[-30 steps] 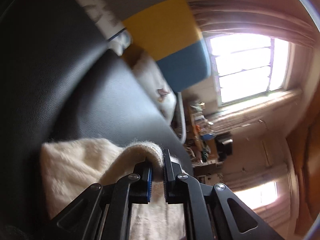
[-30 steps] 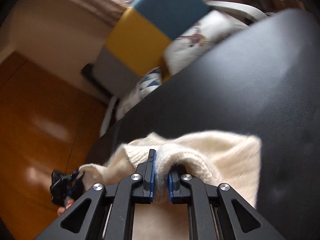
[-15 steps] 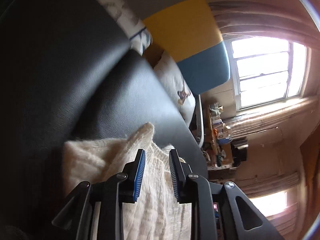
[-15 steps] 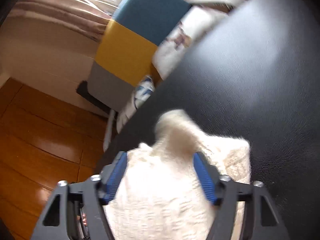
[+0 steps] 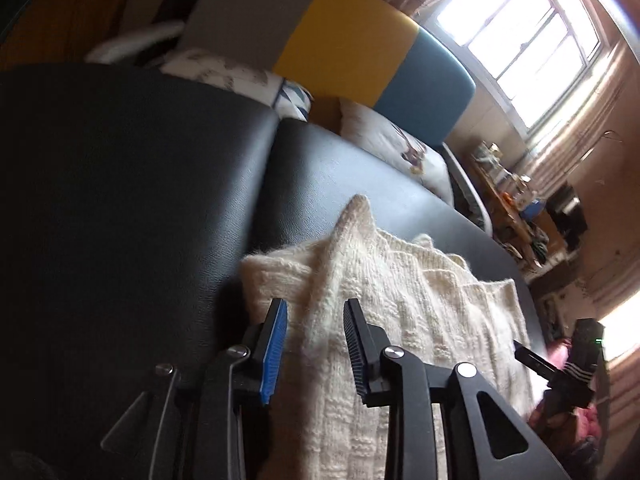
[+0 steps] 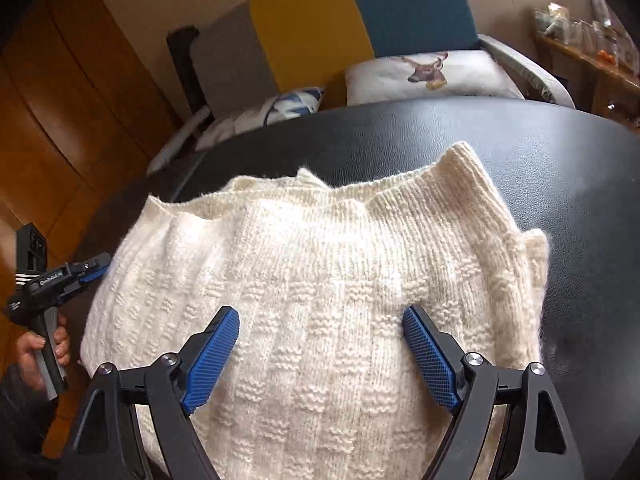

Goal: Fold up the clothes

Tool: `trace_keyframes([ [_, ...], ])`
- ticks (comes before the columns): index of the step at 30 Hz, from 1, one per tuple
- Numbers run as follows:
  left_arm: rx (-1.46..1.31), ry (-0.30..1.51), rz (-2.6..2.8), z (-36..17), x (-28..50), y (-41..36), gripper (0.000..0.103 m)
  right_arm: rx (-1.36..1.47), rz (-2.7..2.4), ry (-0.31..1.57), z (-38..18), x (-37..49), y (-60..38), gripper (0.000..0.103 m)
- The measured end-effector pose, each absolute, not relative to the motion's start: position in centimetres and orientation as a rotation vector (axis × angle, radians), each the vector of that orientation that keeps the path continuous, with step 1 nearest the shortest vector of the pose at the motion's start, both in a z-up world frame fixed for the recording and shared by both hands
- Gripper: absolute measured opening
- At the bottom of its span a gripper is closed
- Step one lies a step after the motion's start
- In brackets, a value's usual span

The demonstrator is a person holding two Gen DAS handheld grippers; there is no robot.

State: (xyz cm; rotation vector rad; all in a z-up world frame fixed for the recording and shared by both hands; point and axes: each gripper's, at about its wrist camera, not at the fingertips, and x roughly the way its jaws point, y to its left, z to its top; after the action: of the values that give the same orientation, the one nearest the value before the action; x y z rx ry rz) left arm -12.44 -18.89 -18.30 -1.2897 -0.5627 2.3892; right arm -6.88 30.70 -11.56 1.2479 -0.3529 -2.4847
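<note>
Right wrist view is showing a fluffy white sweater [image 6: 320, 280] lying folded on a black leather seat [image 6: 560, 152]. One ribbed corner is sticking up at the far edge. The right gripper [image 6: 320, 348] is hanging just above the knit with its blue fingers [image 6: 212, 356] spread wide, holding nothing. The left gripper [image 5: 314, 340] is sitting over the sweater's other edge, fingers apart and empty too. A chair [image 6: 320, 20] in gray, yellow and blue is standing behind the seat with a deer pillow [image 6: 432, 72] on it.

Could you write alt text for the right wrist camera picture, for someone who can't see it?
A folded cream knit sweater lies on a black leather surface, with the right gripper above it, jaws wide open. Behind are a deer-print cushion and a grey, yellow and blue chair back.
</note>
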Motion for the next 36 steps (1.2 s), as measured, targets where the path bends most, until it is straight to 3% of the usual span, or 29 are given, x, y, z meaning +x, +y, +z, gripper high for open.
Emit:
trace_keyframes([
  [4, -1.352, -0.562, 2.209, -19.1, -13.8, -18.0, 0.032, 1.22, -2.472, -0.456, -12.0, -6.9, 31.6, 0.087],
  [5, -1.368, -0.53, 2.211, -19.2, -13.8, -17.7, 0.029, 1.217, -2.469, -0.475, -12.0, -6.9, 31.8, 0.087],
  [7, -1.376, -0.487, 2.225, -18.8, -13.1, -17.4, 0.009, 1.234, -2.466, -0.47, -11.9, -7.0, 31.6, 0.087],
  [9, -1.383, -0.448, 2.3, -18.0, -11.7, -18.1, 0.006, 1.256, -2.463, -0.443, -11.7, -6.9, 31.3, 0.087],
  [14, -1.469, -0.489, 2.382, -19.4, -10.5, -20.7, 0.007, 1.287, -2.436, -0.375, -12.0, -5.0, 31.0, 0.087],
  [19, -1.293, -0.471, 2.372, -14.5, -10.3, -18.5, 0.022, 1.255, -2.467, -0.267, -11.3, -5.4, 29.6, 0.088],
  [23, -1.243, -0.192, 2.257, -12.5, -11.1, -12.1, 0.027, 1.228, -2.488, -0.18, -10.8, -5.6, 28.5, 0.088],
  [26, -1.333, -0.038, 2.198, -14.1, -13.1, -8.0, 0.027, 1.207, -2.503, -0.115, -10.3, -5.8, 27.7, 0.088],
  [32, -1.448, -0.07, 2.142, -18.4, -15.6, -6.3, 0.027, 1.198, -2.524, -0.036, -10.0, -6.5, 26.7, 0.086],
  [33, -1.439, -0.081, 2.15, -18.4, -15.2, -6.5, 0.016, 1.201, -2.527, -0.032, -10.0, -6.7, 26.6, 0.077],
  [34, -1.423, -0.102, 2.166, -18.2, -14.8, -6.8, 0.007, 1.205, -2.53, -0.027, -10.1, -6.8, 26.6, 0.06],
  [36, -1.39, -0.147, 2.197, -17.9, -13.9, -7.4, 0.003, 1.213, -2.535, -0.018, -10.2, -7.1, 26.5, 0.038],
])
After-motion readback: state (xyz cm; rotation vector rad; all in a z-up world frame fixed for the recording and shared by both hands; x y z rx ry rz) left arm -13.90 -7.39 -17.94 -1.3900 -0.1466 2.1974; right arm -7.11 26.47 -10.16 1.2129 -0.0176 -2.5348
